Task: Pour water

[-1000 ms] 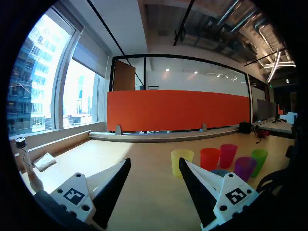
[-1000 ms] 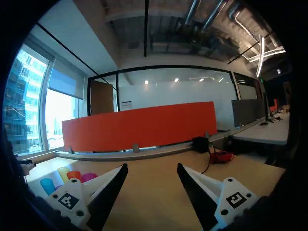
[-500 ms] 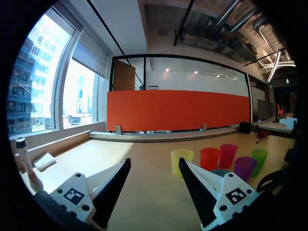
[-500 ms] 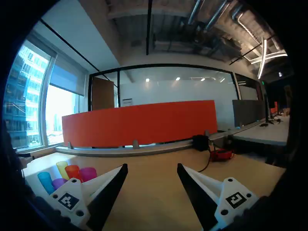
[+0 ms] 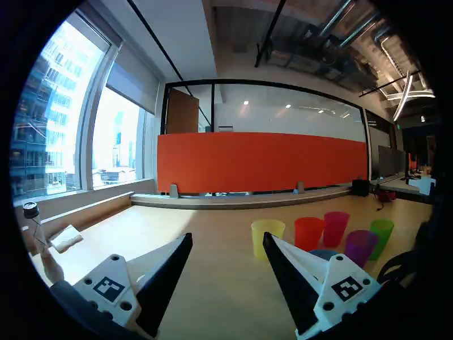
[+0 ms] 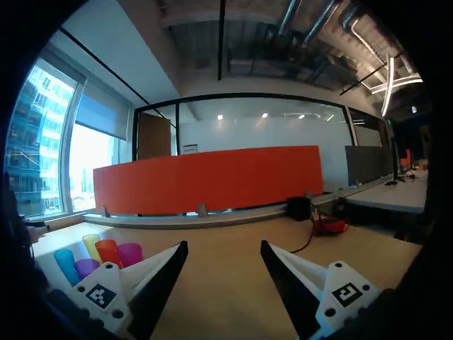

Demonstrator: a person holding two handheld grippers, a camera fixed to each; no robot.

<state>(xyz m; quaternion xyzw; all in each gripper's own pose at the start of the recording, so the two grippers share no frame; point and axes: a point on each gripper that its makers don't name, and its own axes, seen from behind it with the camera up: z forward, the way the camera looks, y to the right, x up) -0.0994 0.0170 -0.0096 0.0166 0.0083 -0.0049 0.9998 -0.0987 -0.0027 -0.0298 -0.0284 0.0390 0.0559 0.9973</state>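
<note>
The left gripper [image 5: 227,234] is spread wide with nothing between its fingers. The right gripper [image 6: 223,243] is the same, jaws apart over bare wood.

The task's things are six plastic cups, bunched close on the table [image 5: 170,226]. They stand well in from the far edge, where the orange screen [image 5: 260,161] runs, and away from the window-side edge. In the left gripper view the yellow cup [image 5: 267,238] stands just beyond the fingertip on the view's right. Past it come the red cup [image 5: 308,232], the pink cup [image 5: 335,226] and the green cup [image 5: 381,235]. The purple cup [image 5: 360,246] stands in front of those last two, and the blue cup [image 5: 323,254] is mostly hidden behind the finger. In the right gripper view the bunch sits low at the left.

These look like thin, smooth tumblers, wider at the rim than the foot. I judge them light when empty, with walls that give under a squeeze, and slick enough to slip downward through the pads. The best hold is probably across the upper middle of the wall, firm but not crushing, since a pinched full cup would push water over its rim. The yellow cup has the freest sides, while the others crowd each other and could be knocked.

Both cameras see the cups from the side, near rim height. I cannot tell which holds water, or whether any does.
</note>
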